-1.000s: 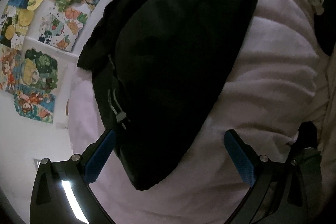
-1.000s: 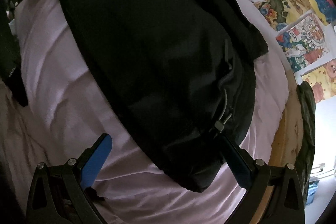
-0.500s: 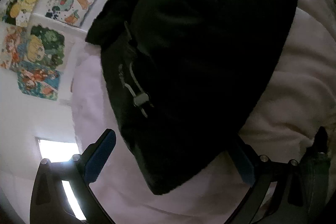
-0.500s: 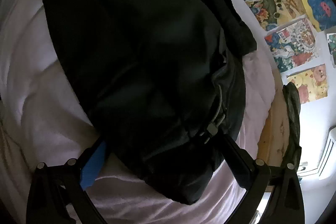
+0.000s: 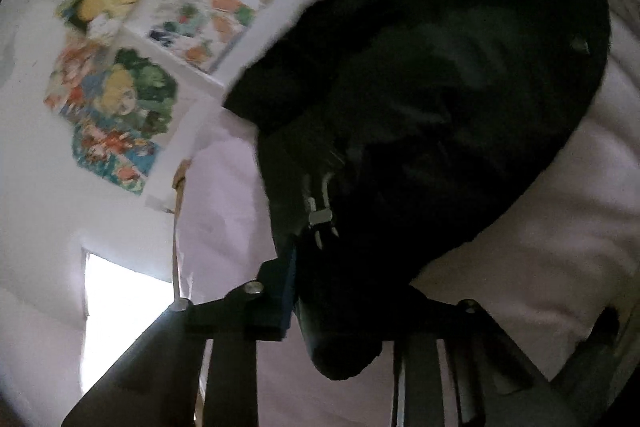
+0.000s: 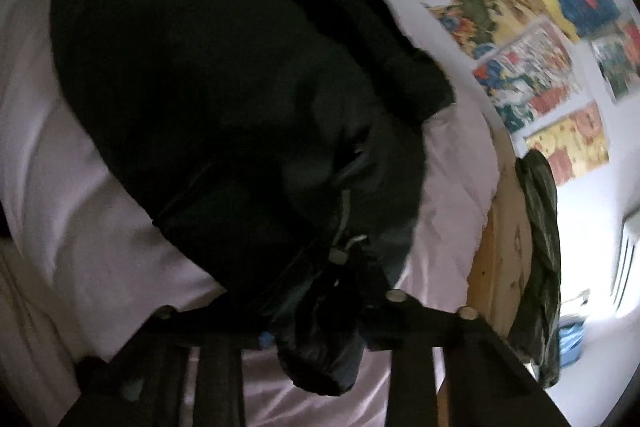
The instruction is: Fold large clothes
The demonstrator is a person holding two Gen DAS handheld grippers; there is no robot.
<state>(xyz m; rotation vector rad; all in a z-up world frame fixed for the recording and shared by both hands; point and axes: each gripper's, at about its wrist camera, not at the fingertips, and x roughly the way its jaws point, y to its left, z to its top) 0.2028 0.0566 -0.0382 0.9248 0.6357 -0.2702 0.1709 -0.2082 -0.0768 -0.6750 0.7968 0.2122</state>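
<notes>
A large black jacket lies on a pale pink bed cover; it also fills the right wrist view. My left gripper is shut on the jacket's near hem, beside a grey cord toggle, and lifts that corner. My right gripper is shut on the other near corner of the jacket, below another cord toggle. The pinched cloth hides most of the fingers in both views.
The bed cover spreads around the jacket. Colourful posters hang on the white wall beside the bed. A wooden bed end carries a dark green garment. A bright window shows at the left.
Both grippers have closed from open onto the jacket's near hem corners. Both have tipped up, lifting the hem, and the views are blurred by motion.
</notes>
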